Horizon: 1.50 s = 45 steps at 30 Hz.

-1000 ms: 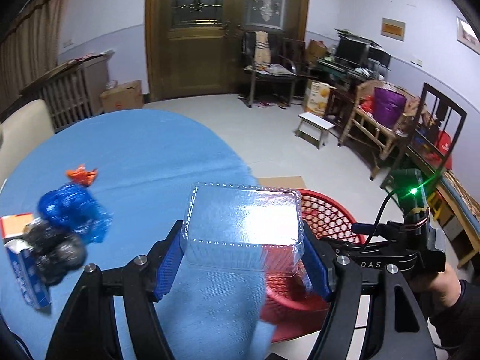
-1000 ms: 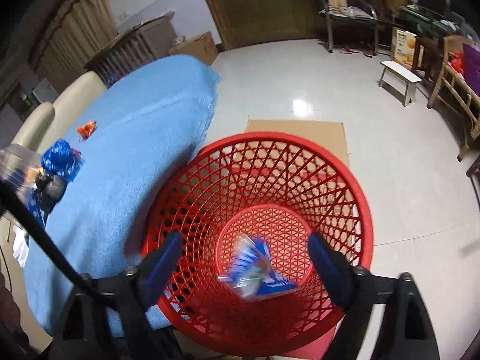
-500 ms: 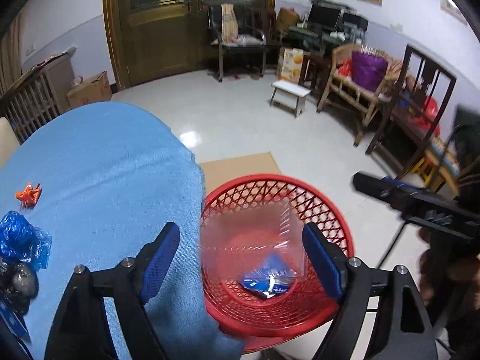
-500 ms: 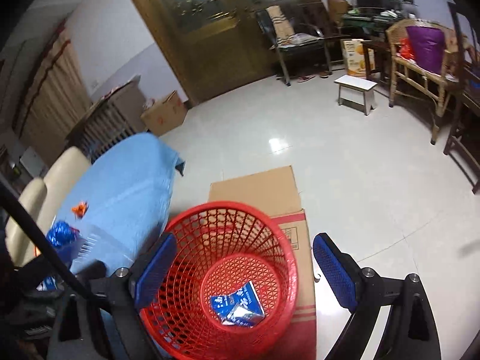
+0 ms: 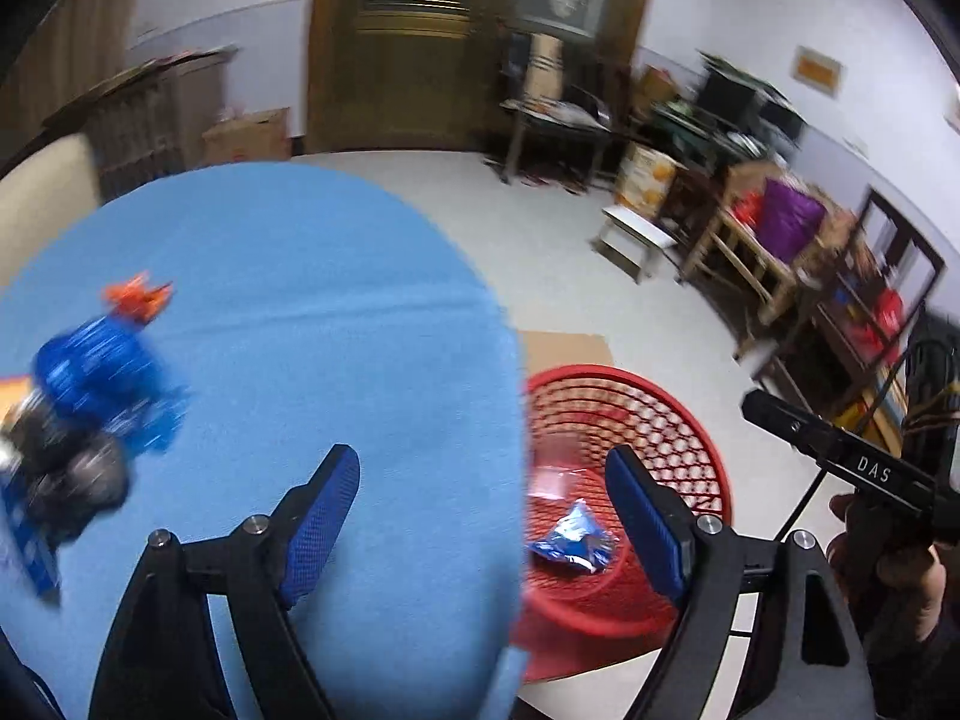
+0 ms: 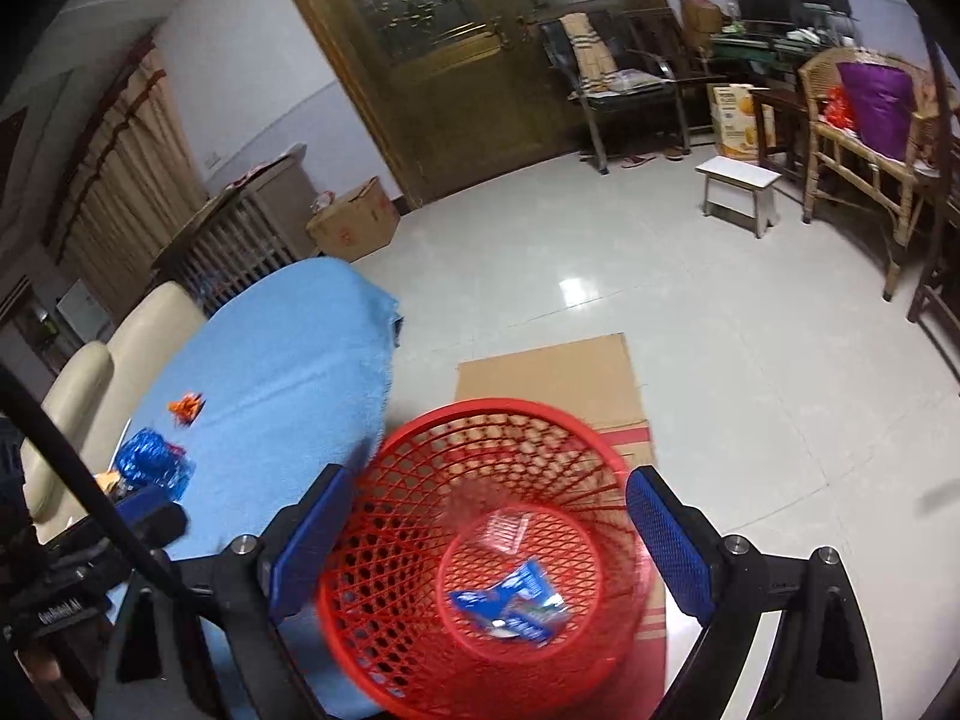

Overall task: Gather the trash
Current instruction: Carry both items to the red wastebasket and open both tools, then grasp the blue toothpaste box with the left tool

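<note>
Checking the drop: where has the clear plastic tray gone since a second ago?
Yes, moved: from between the left gripper fingers down into the red basket.

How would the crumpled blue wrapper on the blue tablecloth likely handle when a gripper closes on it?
The blue wrapper looks like thin, shiny crinkled film, so probably very light and easily crushed. Bunched against the dark trash beside it, it may drag that along. The tablecloth looks soft, so sliding seems unlikely.

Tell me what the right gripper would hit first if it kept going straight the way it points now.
Probably the red basket: the right gripper aims into its mouth, toward the blue wrapper at the bottom. Depth is uncertain.
</note>
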Motion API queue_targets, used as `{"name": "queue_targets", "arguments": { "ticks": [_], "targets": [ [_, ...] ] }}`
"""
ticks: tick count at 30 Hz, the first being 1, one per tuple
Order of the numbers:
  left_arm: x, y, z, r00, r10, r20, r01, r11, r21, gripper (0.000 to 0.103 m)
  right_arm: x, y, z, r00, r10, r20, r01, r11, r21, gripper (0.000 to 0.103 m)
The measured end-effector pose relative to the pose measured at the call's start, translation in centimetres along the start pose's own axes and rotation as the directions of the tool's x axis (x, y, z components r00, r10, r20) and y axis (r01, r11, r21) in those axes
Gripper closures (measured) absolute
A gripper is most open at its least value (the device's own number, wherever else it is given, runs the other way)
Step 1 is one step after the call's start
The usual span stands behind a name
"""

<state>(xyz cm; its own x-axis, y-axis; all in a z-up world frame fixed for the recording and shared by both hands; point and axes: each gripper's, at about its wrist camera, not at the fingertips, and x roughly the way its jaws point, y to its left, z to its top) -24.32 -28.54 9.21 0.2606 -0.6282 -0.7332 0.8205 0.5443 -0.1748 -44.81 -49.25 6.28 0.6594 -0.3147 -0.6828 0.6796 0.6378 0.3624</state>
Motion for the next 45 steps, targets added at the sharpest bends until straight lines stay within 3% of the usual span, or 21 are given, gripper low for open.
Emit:
{"name": "queue_targets", "arguments": {
  "ticks": [6,11,15,23,30,31,32,33,39,45],
  "targets": [
    [-4.2,7.6,-3.5,0.99,0.135,0.04,-0.126,0.978,-0.167,0.019,1.7,3.8,-1.3,0.997,0.045,-0.068,-0.049,0.996,-0.071,0.009],
    [-7.4,13.6,-6.1,0.965,0.255,0.059,-0.227,0.927,-0.298,0.019,2.6,8.8,-2.2,0.988,0.099,-0.114,-0.117,0.98,-0.159,0.009],
    [-8.8,17.8,-7.2,0.941,0.331,0.067,-0.291,0.896,-0.335,0.019,2.8,12.7,-3.0,0.98,0.14,-0.143,-0.17,0.96,-0.221,0.009],
    [-7.3,22.4,-7.5,0.951,0.308,0.025,-0.291,0.921,-0.259,0.019,3.2,17.4,-4.4,0.969,0.164,-0.183,-0.215,0.925,-0.314,0.009],
    [-5.5,24.7,-6.3,0.964,0.265,0.014,-0.248,0.918,-0.309,0.019,3.5,18.7,-5.0,0.966,0.149,-0.21,-0.215,0.916,-0.338,0.009],
    [-5.5,25.0,-6.1,0.966,0.256,0.025,-0.235,0.918,-0.321,0.022,3.6,18.8,-5.0,0.966,0.148,-0.212,-0.215,0.915,-0.341,0.009],
    [-5.5,25.0,-6.0,0.968,0.248,0.028,-0.225,0.917,-0.328,0.039,3.6,18.9,-5.0,0.966,0.147,-0.214,-0.215,0.915,-0.342,0.009],
    [-5.4,25.1,-6.0,0.968,0.251,0.024,-0.229,0.916,-0.328,0.038,3.7,19.0,-5.0,0.965,0.146,-0.216,-0.216,0.915,-0.342,0.009],
    [-7.0,24.4,-7.1,0.952,0.303,0.031,-0.277,0.904,-0.327,0.039,4.7,21.1,-5.0,0.957,0.167,-0.239,-0.246,0.901,-0.358,0.009],
    [-10.5,24.4,-10.5,0.92,0.391,0.002,-0.358,0.843,-0.402,0.039,5.8,25.8,-6.0,0.932,0.228,-0.283,-0.334,0.845,-0.418,0.009]
  ]
}}
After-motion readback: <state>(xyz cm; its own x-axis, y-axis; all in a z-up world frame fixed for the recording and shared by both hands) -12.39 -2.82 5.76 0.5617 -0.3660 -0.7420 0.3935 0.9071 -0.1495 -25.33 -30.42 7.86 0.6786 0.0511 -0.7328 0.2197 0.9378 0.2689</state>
